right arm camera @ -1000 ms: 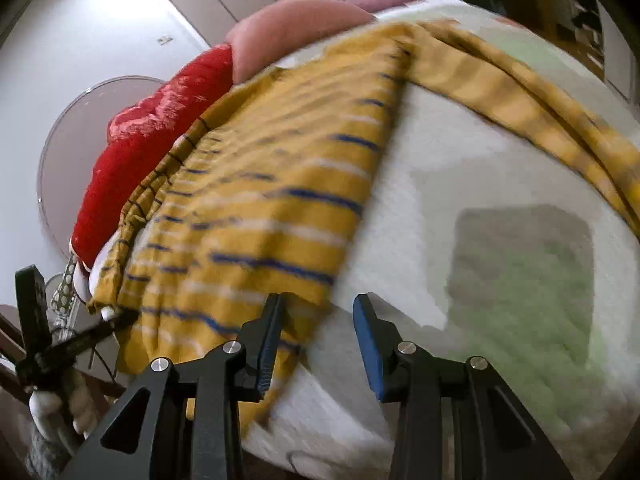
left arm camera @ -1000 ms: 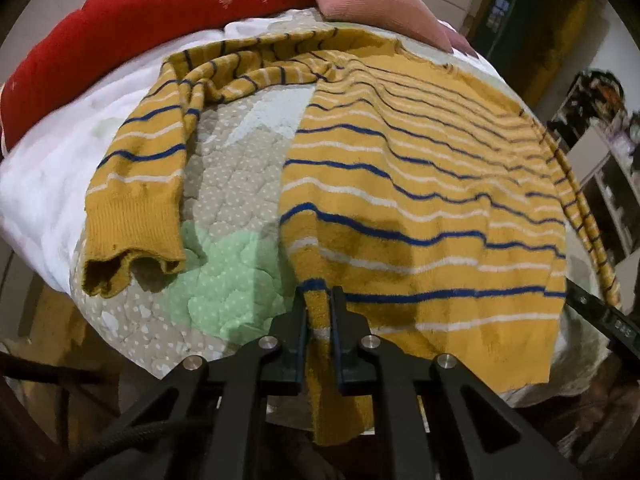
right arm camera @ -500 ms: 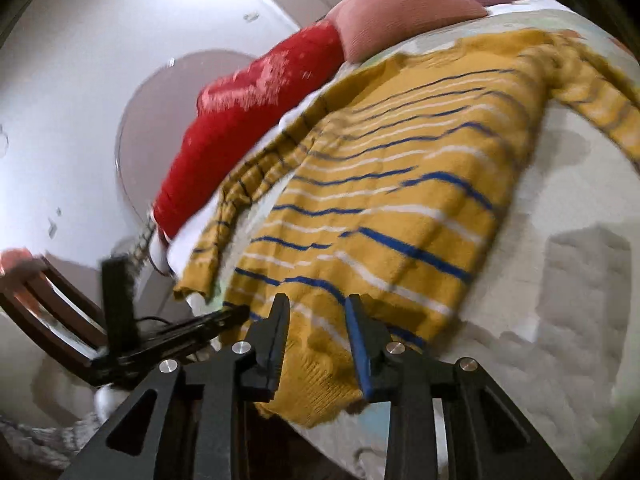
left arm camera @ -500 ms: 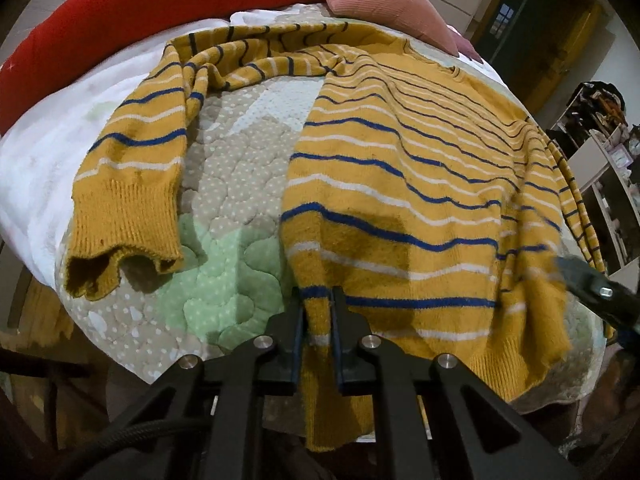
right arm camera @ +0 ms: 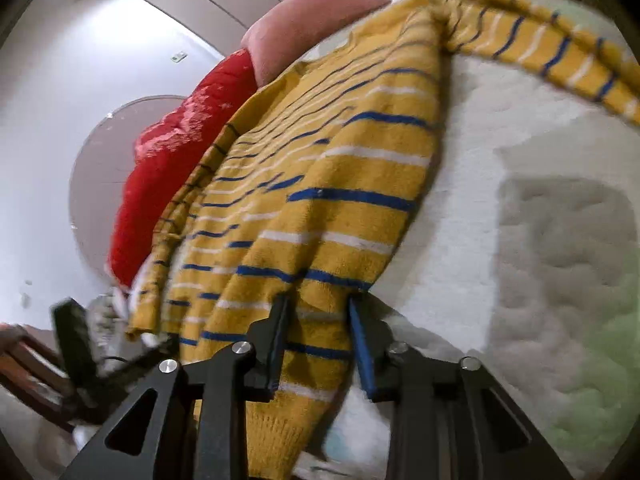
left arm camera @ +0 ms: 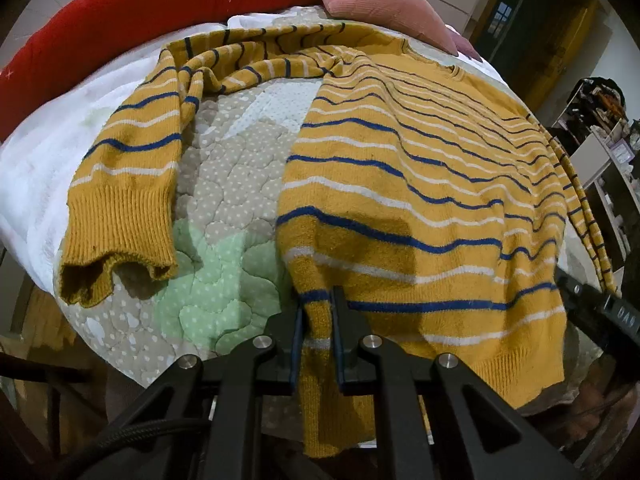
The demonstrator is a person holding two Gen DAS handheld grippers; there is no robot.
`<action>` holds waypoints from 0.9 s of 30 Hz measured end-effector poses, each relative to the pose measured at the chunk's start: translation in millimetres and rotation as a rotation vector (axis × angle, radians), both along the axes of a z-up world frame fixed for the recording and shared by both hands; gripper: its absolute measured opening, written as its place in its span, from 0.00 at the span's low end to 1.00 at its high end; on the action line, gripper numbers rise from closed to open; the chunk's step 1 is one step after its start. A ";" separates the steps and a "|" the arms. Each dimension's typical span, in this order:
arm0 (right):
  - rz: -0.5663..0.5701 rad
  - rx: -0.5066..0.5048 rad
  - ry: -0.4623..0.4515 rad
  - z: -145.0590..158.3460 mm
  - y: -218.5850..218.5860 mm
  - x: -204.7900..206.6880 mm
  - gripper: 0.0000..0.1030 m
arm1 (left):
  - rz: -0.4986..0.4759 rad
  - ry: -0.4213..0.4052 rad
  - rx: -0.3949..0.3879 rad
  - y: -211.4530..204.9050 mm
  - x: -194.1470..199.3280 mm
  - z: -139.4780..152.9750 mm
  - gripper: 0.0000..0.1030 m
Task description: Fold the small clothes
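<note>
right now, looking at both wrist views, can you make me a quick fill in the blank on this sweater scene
1. The left gripper is shut on the sweater's bottom ____.
2. The sweater is mustard with white and ____ stripes.
3. The quilted cover beside the sweater has a pale ____ patch.
4. Behind the sweater, next to the pink pillow, lies a ____ blanket.

Missing words: hem; blue; green; red

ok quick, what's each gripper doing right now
Left gripper: shut on the sweater hem.
Right gripper: jaws partly open around the other hem corner, not clamped yet.
</note>
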State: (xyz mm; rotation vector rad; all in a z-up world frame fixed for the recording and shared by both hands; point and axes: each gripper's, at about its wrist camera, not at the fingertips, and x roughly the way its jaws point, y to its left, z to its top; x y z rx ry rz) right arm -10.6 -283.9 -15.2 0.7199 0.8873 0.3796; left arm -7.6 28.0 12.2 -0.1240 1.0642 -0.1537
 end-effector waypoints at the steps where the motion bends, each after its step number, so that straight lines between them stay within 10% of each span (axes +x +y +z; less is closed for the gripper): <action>1: 0.013 0.074 0.015 -0.9 -5.3 4.2 0.16 | -0.001 0.001 0.007 -0.9 0.0 0.7 0.11; 4: -0.050 0.084 -0.050 31.3 -27.0 -10.2 0.14 | -0.006 0.008 0.015 -1.4 -0.5 2.5 0.11; 9: -0.207 -0.553 -0.290 122.2 -10.5 -70.4 0.07 | 0.002 0.009 0.014 -3.3 0.7 1.2 0.14; 13: -0.189 -0.334 -0.322 126.5 -36.3 -88.3 0.13 | 0.003 0.006 0.014 -3.3 -0.3 1.2 0.14; 21: -0.139 -0.425 0.004 18.9 -36.0 -49.9 0.13 | 0.006 0.010 0.002 -0.9 -0.6 1.1 0.15; 27: -0.006 -0.274 -0.138 39.7 -2.3 -18.5 0.13 | 0.012 0.013 -0.002 -0.9 -0.5 -0.1 0.16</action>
